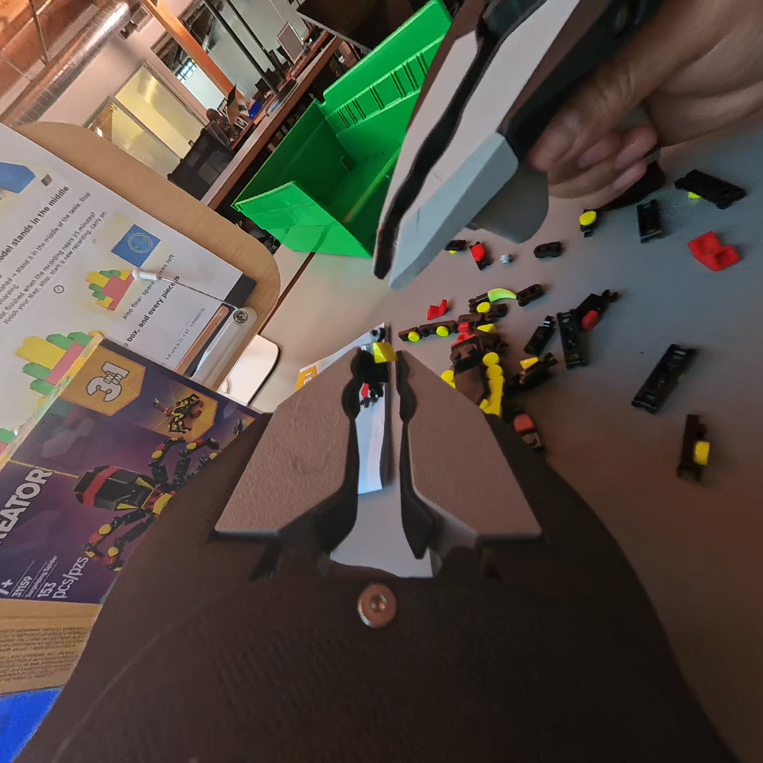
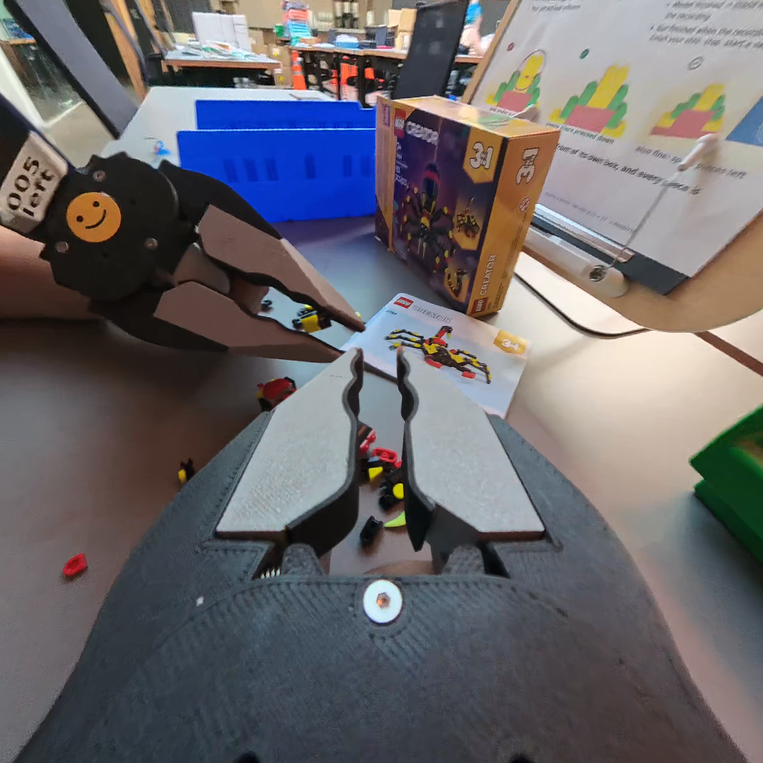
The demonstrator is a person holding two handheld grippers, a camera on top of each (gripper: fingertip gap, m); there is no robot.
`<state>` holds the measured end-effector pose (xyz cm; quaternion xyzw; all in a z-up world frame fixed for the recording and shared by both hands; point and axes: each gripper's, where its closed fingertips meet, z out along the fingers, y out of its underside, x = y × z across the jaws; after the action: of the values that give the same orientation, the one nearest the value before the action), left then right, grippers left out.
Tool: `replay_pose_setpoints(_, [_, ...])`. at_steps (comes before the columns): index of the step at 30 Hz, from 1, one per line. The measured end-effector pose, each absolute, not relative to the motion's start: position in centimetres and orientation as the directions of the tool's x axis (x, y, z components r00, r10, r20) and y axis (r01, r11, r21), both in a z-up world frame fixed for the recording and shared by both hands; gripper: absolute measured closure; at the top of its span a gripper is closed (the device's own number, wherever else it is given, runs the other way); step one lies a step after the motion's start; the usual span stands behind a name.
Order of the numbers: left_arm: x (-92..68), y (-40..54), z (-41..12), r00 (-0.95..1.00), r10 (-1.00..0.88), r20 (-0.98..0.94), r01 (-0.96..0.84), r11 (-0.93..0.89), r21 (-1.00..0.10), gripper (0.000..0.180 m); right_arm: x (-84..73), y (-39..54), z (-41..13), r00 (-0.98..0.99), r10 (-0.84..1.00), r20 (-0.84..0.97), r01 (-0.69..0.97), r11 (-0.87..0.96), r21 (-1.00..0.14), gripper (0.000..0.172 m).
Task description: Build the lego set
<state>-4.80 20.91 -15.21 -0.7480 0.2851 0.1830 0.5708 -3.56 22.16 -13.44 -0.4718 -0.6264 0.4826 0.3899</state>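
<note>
The left hand-held gripper (image 1: 377, 363) was raised above the grey tabletop (image 1: 619, 516) with its narrow jaws closed on a small black-and-yellow brick assembly (image 1: 377, 363), pinched near the fingertips; in the right wrist view the same gripper (image 2: 349, 338) reached in from the left, angled downward toward the corner of an instruction booklet (image 2: 475, 371), with the assembly (image 2: 310, 320) lodged between its fingers. The right hand-held gripper (image 2: 377, 359) pointed forward and slightly down over the tabletop, its jaws a little apart with only tabletop and booklet seen between the tips. In the left wrist view it (image 1: 386, 268) descended from the upper right, gripped by a hand (image 1: 611, 136) whose fingers curled around its body. The left wrist view alone showed the main scatter of loose black, red and yellow pieces (image 1: 536, 351) on the tabletop, including a partly built brown-and-yellow cluster (image 1: 483, 371), together with a green bin (image 1: 330, 186) at the far edge. The right wrist view alone showed a blue bin (image 2: 280, 165) behind the left gripper, the boxed set (image 2: 462, 198) standing upright just behind the booklet, and a few pieces (image 2: 380, 466) lying beneath the right gripper's fingers. A wooden stand with a printed sheet (image 2: 640, 144) appeared in both views.
</note>
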Motion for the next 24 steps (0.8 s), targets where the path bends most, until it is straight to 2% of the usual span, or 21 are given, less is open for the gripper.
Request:
replay_pose_setpoints(10, [-3.5, 20.6, -13.2, 0.752, -0.172, -0.636, -0.653, -0.057, -0.756, 0.169, -2.5, 19.8, -12.3, -0.423, 0.906, 0.01, 0.129, 0.072, -0.989, 0.161])
replay_pose_setpoints(24, [-2.4, 20.5, -13.1, 0.631, -0.139, -0.764, -0.771, -0.002, -0.636, 0.168, -2.3, 17.7, -12.1, -0.479, 0.878, 0.004, 0.118, 0.069, -0.991, 0.163])
